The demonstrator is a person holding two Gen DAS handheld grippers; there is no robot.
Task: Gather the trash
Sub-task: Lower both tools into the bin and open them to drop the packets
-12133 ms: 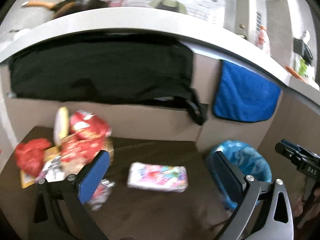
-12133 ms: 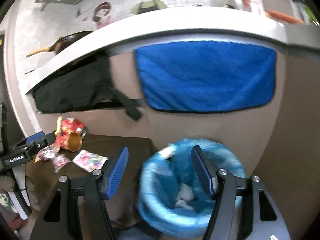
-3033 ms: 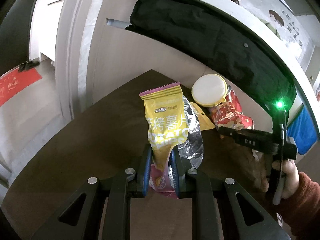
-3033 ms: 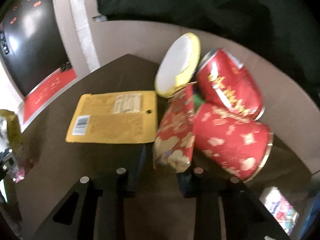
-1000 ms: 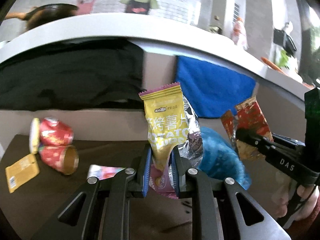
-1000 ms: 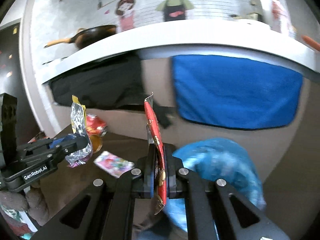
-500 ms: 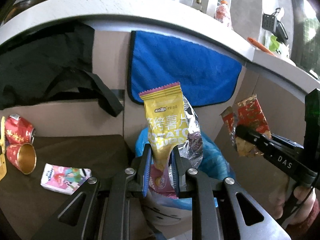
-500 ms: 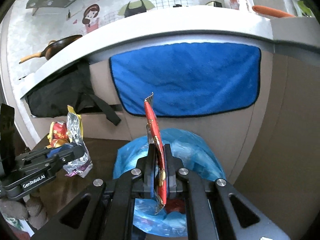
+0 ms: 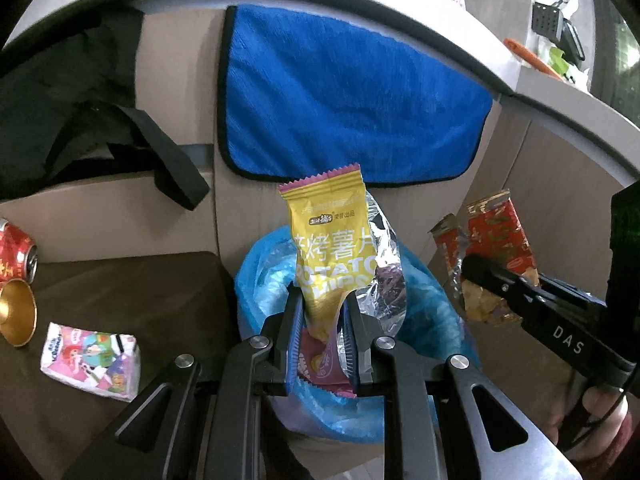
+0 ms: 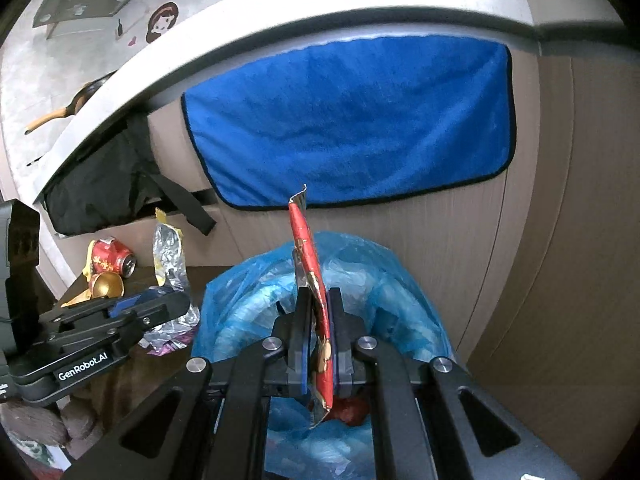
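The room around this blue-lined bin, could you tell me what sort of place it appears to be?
Probably a home kitchen: a frying pan sits on the grey counter, a blue towel hangs from its edge, and cartoon cook stickers decorate the wall behind.

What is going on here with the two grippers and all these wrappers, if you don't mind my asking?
A person is clearing trash with a handheld gripper in each hand. The left gripper is shut on a yellow potato chip bag, and the right gripper is shut on a red wrapper. Both hang over the blue-lined trash bin, not yet released. A red can, a gold cup and a pink carton remain on the brown table.
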